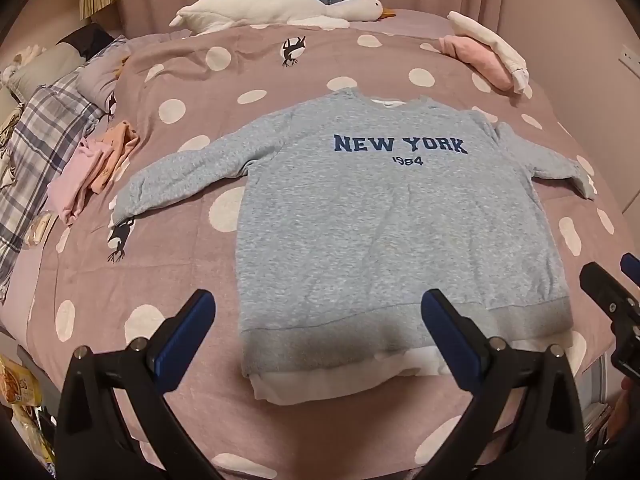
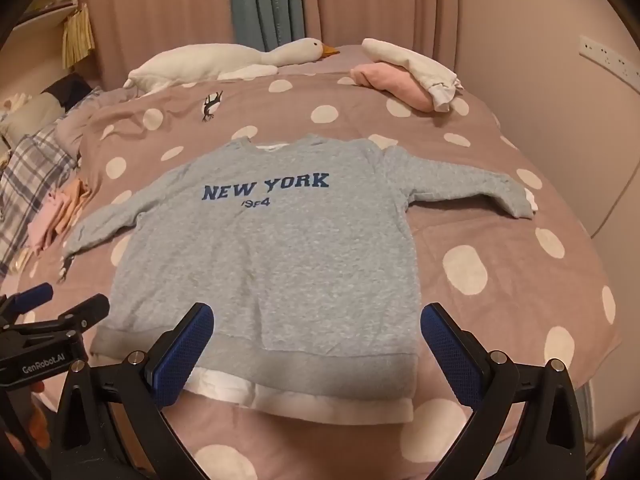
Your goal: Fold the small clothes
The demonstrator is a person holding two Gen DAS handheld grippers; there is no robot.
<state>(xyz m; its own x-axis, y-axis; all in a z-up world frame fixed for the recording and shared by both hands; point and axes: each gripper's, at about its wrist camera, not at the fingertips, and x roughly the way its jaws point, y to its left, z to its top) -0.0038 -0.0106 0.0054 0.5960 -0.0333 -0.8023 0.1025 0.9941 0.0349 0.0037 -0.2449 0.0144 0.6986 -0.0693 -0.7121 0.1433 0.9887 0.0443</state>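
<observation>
A small grey sweatshirt with "NEW YORK 1984" in blue lies flat and face up on the bed, both sleeves spread out, its white inner hem nearest me. My left gripper hovers open above the hem's left part, nothing between its blue pads. In the right wrist view the same sweatshirt spreads ahead, and my right gripper stands open over the hem, touching nothing. Each gripper shows at the edge of the other's view: the right gripper and the left gripper.
The bed has a mauve cover with white dots. A white goose plush lies at the far end. Folded pink and white clothes sit at the far right, pink and peach clothes at the left, by a plaid cloth.
</observation>
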